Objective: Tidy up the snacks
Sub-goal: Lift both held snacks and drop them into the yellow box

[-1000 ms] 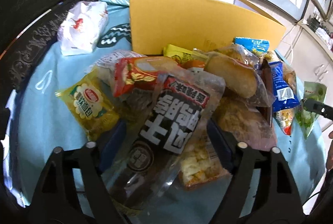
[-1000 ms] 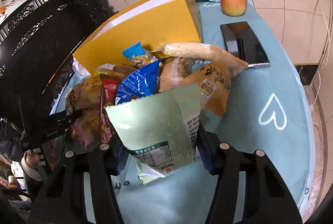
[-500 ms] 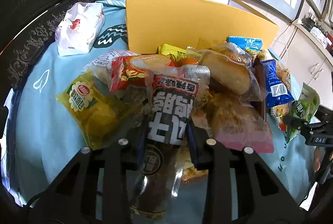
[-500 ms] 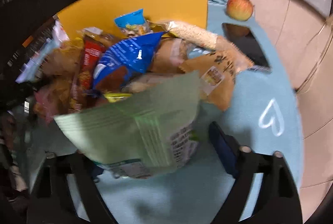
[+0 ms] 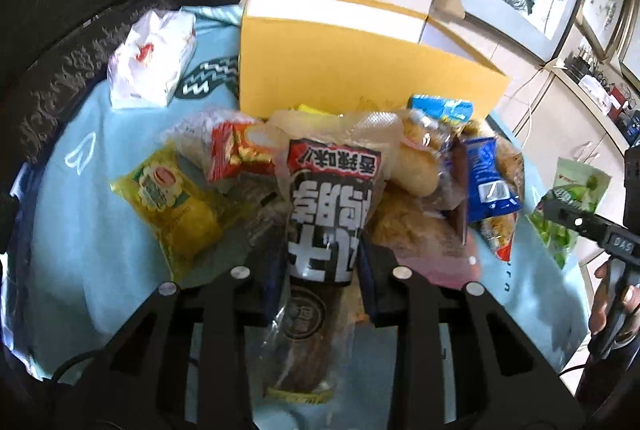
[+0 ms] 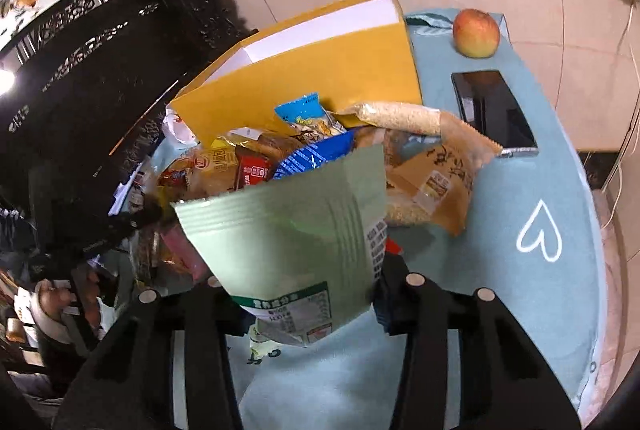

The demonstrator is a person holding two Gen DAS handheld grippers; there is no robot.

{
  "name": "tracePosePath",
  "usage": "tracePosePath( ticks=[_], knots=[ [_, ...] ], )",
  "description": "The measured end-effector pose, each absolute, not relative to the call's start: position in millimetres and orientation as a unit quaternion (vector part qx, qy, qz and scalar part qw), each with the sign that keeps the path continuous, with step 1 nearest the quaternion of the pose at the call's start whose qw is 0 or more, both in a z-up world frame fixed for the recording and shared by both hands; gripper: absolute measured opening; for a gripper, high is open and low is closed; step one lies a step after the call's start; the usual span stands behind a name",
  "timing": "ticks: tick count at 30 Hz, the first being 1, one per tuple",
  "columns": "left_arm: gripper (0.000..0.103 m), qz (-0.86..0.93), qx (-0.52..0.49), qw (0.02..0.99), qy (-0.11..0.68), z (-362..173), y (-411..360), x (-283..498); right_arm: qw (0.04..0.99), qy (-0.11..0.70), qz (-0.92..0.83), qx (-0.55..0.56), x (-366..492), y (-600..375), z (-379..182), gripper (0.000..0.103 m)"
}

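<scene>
A heap of snack packets [image 5: 420, 166] lies on the light blue tablecloth [image 5: 80, 230] in front of an open yellow cardboard box [image 5: 360, 70]. In the left wrist view my left gripper [image 5: 320, 270] is closing, and its pads press both sides of a clear packet with a black label [image 5: 332, 214]. That packet is raised at the near edge of the heap. In the right wrist view my right gripper [image 6: 304, 290] is closing on a pale green pouch [image 6: 288, 230], held upright and hiding the left pad. The box [image 6: 320, 78] stands behind the heap [image 6: 312, 146].
A yellow packet [image 5: 176, 206] lies left of the heap, with a white plastic bag [image 5: 152, 62] beyond it. An apple [image 6: 476, 32] and a black phone [image 6: 494, 112] lie to the right of the box. Dark carved furniture [image 6: 100, 70] borders the table. A person's hand [image 5: 608, 294] holds the right gripper.
My left gripper's jaws came together on the black-label packet and lifted it a little. The green pouch stayed between the right gripper's fingers, which spread and then narrowed again.
</scene>
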State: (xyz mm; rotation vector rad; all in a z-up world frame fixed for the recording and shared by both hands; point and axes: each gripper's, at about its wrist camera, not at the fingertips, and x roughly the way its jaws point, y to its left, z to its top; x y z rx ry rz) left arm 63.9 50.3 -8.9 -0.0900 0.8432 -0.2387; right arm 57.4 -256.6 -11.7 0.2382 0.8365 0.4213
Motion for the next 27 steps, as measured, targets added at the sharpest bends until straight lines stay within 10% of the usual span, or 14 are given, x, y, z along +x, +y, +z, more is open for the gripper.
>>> tracePosePath(
  ticks=[27],
  knots=[
    [0.033,-0.12,-0.118,0.932,0.322,134.6,7.1,235.1,0.931,0.314,0.175,0.061,224.8,-205.1,96.8,0.046]
  ],
)
